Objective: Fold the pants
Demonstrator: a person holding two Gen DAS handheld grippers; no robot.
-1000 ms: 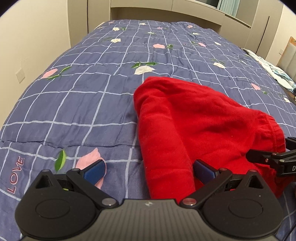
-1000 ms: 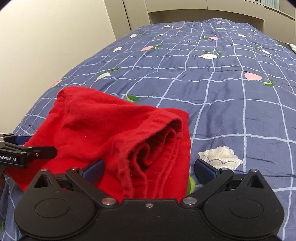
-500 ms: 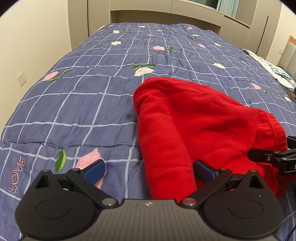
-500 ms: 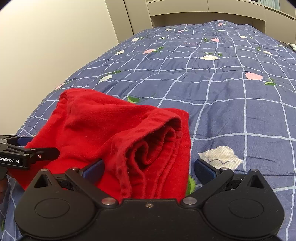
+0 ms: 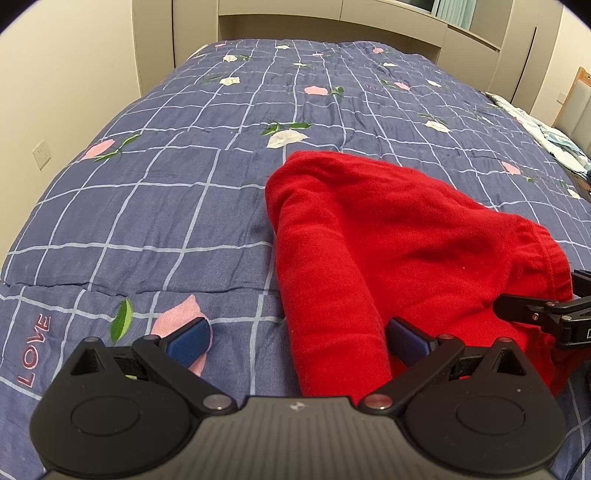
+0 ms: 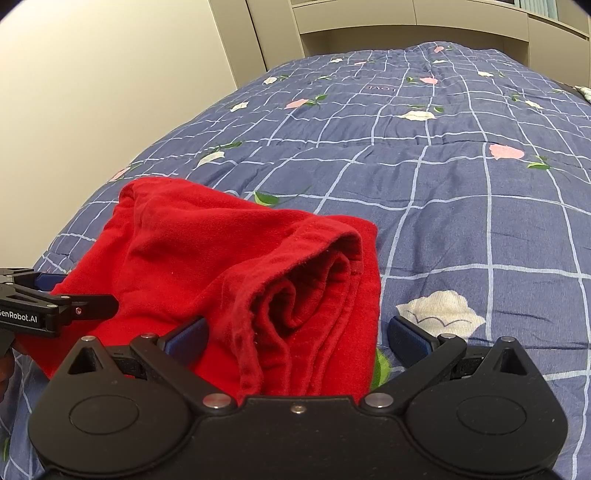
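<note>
jaws of the left gripper (image 5: 297,338) are held wide apart, nothing being clamped; its blue left pad (image 5: 188,336) is seen over a pink petal of the quilt print, and its right pad (image 5: 408,336) is pressed against the near edge of the red pants (image 5: 388,236). a rolled fold of the pants is seen running forward between the two pads. the right gripper (image 6: 297,338) is likewise spread open, with the layered waistband end of the pants (image 6: 221,266) lying between its pads (image 6: 406,338), unpinched. each gripper is caught at the edge of the other's view: the right one (image 5: 546,314) at the right rim of the left view, the left one (image 6: 48,306), marked "genrobot.ai", at the left rim of the right view. the pants are laid in a folded bundle on a blue checked quilt (image 5: 147,206) printed with pink and white flowers and the word "love". beige walls and cupboards (image 6: 277,33) are seen beyond the bed.
</note>
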